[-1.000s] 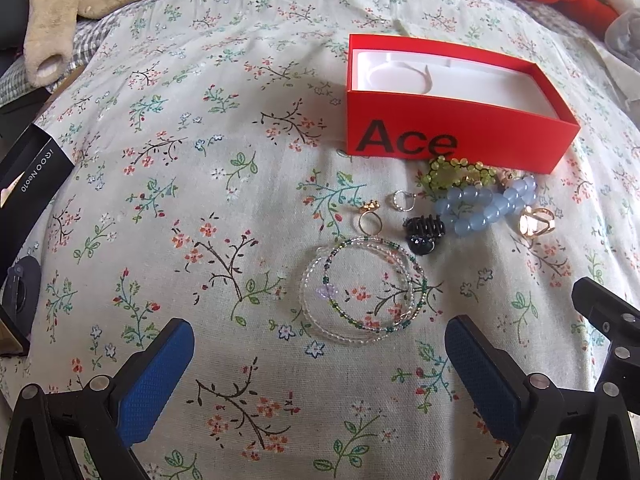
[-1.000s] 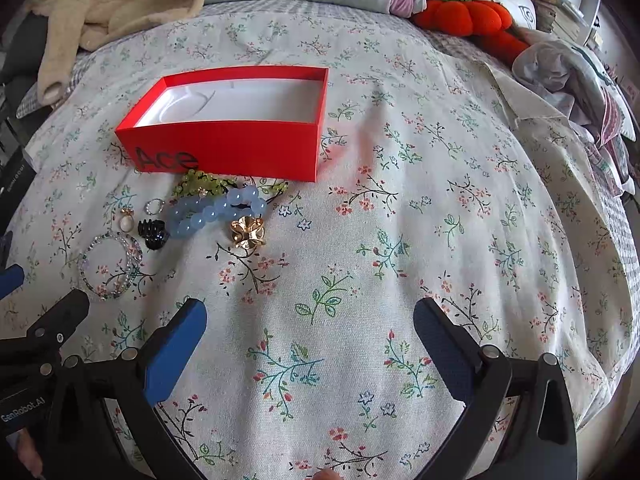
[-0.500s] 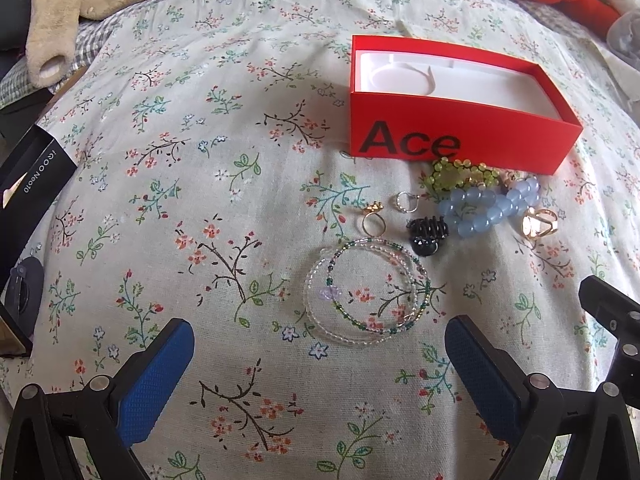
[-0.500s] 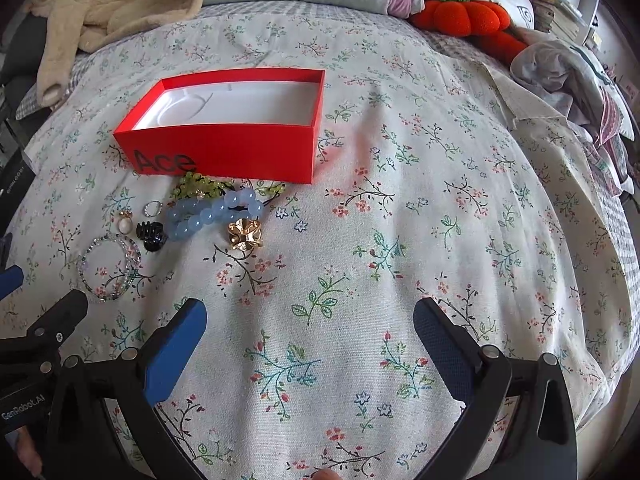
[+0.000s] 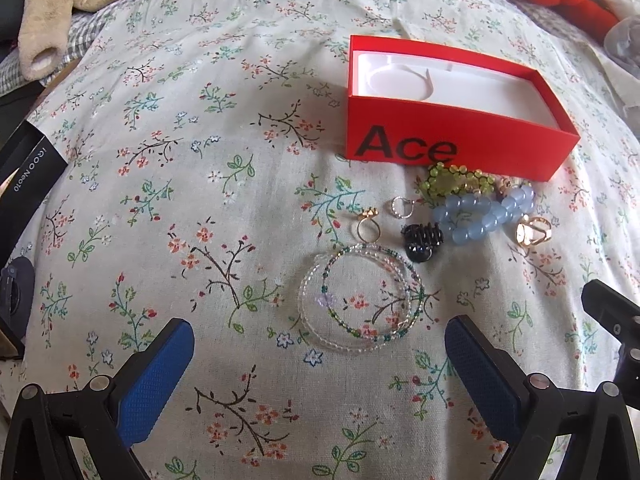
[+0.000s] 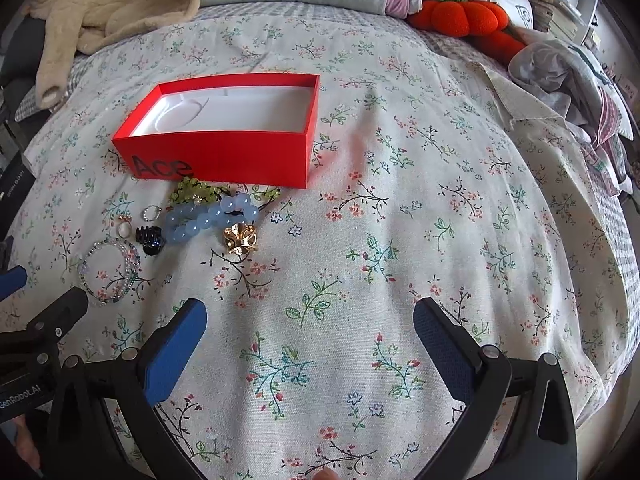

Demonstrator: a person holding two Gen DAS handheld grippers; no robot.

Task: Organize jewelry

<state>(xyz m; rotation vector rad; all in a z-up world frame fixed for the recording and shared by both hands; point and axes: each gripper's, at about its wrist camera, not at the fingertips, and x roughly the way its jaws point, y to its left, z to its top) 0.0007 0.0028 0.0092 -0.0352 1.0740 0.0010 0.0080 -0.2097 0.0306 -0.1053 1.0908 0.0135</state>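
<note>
Nothing is stored yet: the open red cardboard box (image 5: 460,136) sits empty, the beaded bracelets (image 5: 360,300) and other jewelry lie on the floral bedspread (image 5: 200,200), and both the left gripper (image 5: 320,360) and right gripper (image 6: 312,344) hover spread wide, holding nothing.

Left tool (image 5: 318,344), right tool (image 6: 310,322): jaws wide apart.

Floral bedspread (image 6: 400,216), beige fleece garment (image 6: 108,8), orange plush pumpkin (image 6: 460,16), black phone box (image 5: 28,168)

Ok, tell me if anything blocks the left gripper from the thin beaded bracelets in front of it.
Nothing visible does. The left gripper is open, and the thin beaded bracelets lie flat just ahead of its fingertips, with only bare floral bedspread between them. The black hair claw sits beyond them.
</note>
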